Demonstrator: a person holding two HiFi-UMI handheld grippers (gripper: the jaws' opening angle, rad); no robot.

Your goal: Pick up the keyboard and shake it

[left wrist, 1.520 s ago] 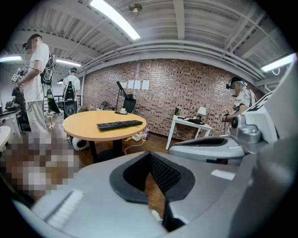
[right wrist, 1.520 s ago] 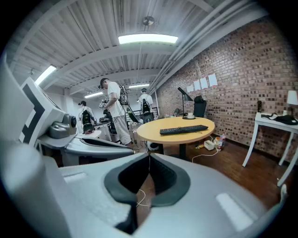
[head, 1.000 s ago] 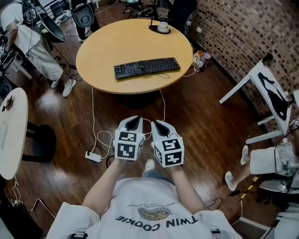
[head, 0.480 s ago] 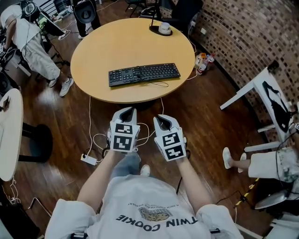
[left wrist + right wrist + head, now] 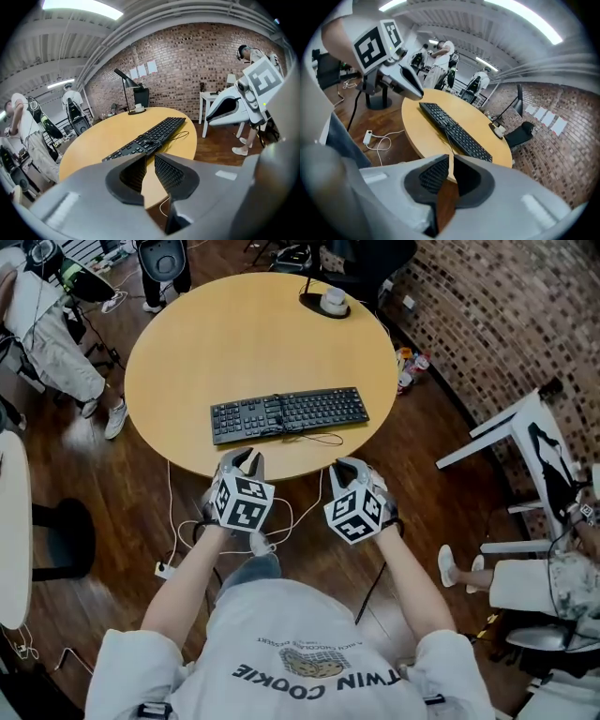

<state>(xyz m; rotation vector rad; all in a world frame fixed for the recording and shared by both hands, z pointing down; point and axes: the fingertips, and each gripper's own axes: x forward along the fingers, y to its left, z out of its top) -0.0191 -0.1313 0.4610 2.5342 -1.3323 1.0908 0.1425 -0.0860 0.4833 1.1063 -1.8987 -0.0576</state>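
Round wooden table (image 5: pixel 178 352) with keyboard (image 5: pixel 289 413), desk lamp (image 5: pixel 333 304)

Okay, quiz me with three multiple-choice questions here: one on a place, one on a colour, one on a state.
1. Where is the keyboard? A on the round table; B on the floor; C on a chair.
2. What colour is the keyboard? A white; B black; C red.
3. How is the keyboard now? A lifted; B lying flat; C standing on edge.
Answers: 1 A, it lies near the table's front edge. 2 B, keys and frame are black. 3 B, it rests flat; the left gripper and right gripper hover short of it, jaws opening, nothing between them.
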